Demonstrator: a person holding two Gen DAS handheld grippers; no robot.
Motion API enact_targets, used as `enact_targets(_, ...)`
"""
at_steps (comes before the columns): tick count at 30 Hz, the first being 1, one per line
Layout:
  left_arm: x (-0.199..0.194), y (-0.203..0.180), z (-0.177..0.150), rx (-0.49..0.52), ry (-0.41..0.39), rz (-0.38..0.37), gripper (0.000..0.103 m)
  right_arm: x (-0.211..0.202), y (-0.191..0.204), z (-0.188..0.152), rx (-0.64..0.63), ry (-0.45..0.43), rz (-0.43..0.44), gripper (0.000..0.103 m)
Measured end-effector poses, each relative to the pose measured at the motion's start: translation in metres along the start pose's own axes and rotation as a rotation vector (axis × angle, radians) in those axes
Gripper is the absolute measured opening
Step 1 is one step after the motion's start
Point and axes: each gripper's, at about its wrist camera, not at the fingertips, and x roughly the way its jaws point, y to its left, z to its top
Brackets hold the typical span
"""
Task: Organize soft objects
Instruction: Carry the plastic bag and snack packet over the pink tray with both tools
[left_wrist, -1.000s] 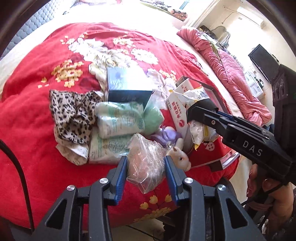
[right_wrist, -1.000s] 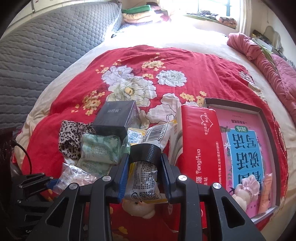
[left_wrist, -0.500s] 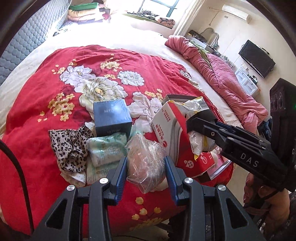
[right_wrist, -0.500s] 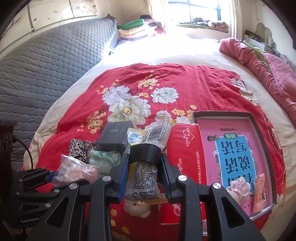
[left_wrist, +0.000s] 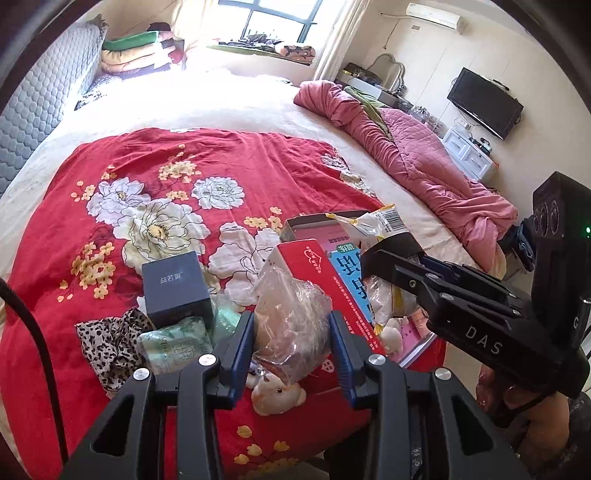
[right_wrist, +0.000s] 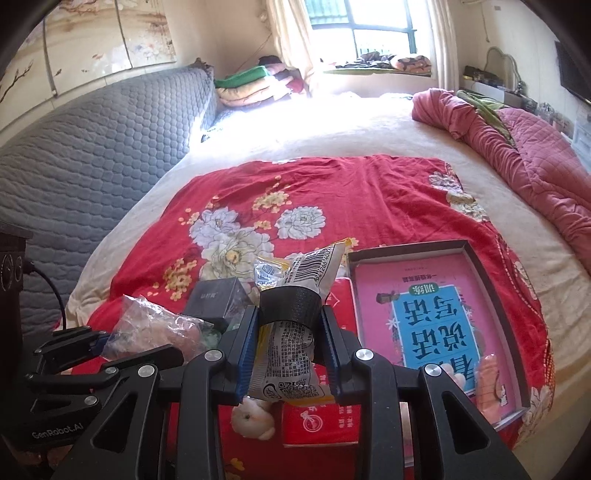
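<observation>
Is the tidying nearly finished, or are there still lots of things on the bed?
Just getting going. In hand: the left gripper holds a clear plastic bag, the right gripper a snack packet. Still loose on the red blanket: the leopard cloth, green packs, plush toy and dark box.

A bed (right_wrist: 369, 122) carries a red floral blanket (right_wrist: 369, 192) and pink quilt (right_wrist: 517, 147).

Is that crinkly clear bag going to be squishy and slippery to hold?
Probably squishy: the clear plastic bag wrinkles and bulges between the left tool pads. Likely light, since it hangs there without sagging far. The glossy film might slip, though the grip looks secure.
</observation>
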Motion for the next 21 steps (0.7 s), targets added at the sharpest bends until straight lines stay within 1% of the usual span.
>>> enact_targets(12, 0.013, -0.043, 0.012, 0.095, 0.023, -0.021, 0.040, -0.033, -0.044, 0.003, 0.074, -0.061, -0.042, 0.033)
enact_targets(21, 0.022, -0.069, 0.022, 0.140, 0.027, -0.045, 0.040, -0.059, -0.074, 0.004, 0.111, -0.105, -0.082, 0.033)
